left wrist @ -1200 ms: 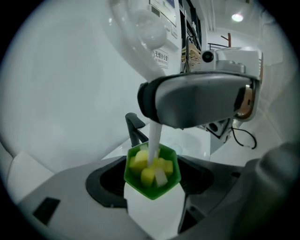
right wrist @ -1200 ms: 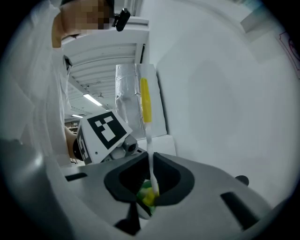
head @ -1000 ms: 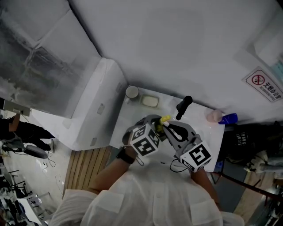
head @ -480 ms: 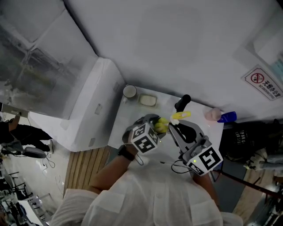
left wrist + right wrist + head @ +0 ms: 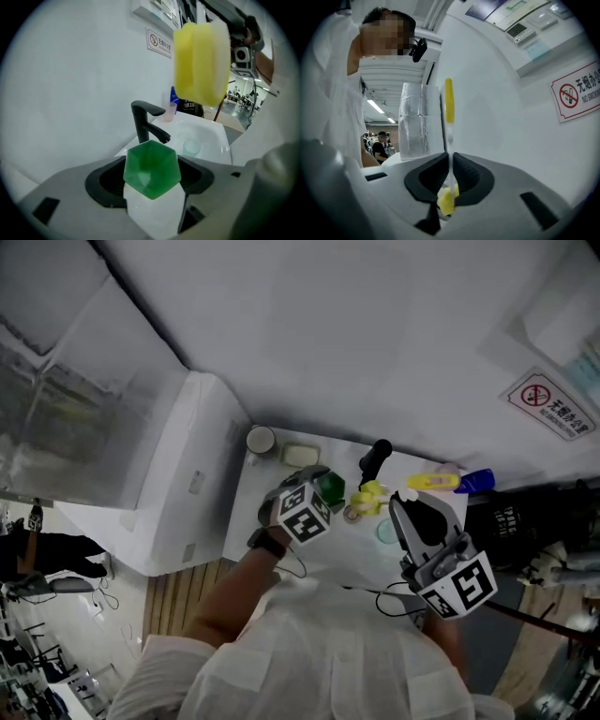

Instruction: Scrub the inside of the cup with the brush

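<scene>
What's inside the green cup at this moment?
Nothing visible: the green cup shows only bare faceted inner walls. The brush's yellow sponge head is outside it, clear of the rim. The inner wall nearest the camera is hidden behind the rim.

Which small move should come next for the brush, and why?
Probably lower the brush's yellow sponge head into the green cup: the left gripper holds it, the right gripper clamps the handle, and the head hangs outside the cup.

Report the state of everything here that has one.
left gripper: shut on green cup
right gripper: shut on brush
green cup: empty, nothing inside
brush: held outside the green cup
tap: no water running
</scene>
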The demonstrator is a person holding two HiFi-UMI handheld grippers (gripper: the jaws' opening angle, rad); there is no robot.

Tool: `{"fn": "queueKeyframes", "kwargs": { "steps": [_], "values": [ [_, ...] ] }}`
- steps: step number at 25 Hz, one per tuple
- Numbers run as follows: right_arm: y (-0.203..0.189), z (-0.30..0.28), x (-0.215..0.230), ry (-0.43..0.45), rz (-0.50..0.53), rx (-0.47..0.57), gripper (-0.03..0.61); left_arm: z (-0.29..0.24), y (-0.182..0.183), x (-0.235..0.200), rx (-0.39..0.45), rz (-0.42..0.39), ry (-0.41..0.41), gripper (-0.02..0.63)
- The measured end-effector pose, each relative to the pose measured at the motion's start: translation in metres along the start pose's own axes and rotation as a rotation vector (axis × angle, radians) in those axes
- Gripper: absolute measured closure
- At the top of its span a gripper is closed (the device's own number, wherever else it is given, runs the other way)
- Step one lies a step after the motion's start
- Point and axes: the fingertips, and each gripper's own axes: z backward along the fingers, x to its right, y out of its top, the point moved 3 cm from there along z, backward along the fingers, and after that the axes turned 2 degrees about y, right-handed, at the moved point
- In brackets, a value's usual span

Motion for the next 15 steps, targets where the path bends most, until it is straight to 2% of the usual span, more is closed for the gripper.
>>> {"fn": "queueKeyframes", "kwargs": {
  "steps": [5,10,15],
  "values": [
    [-0.002,0.018,0.012,-0.077,-0.010,-0.006,0.548,-0.027,0.005,-0.025,-0.008,-0.034,0.000,0.308],
    [-0.004,0.037,0.024,-0.155,-0.022,-0.007,0.548,-0.054,0.010,-0.046,-0.004,0.009,0.007,0.308],
    [-0.007,0.052,0.033,-0.223,-0.033,-0.010,0.548,-0.082,0.009,-0.052,-0.015,0.004,-0.025,0.307]
  ]
}}
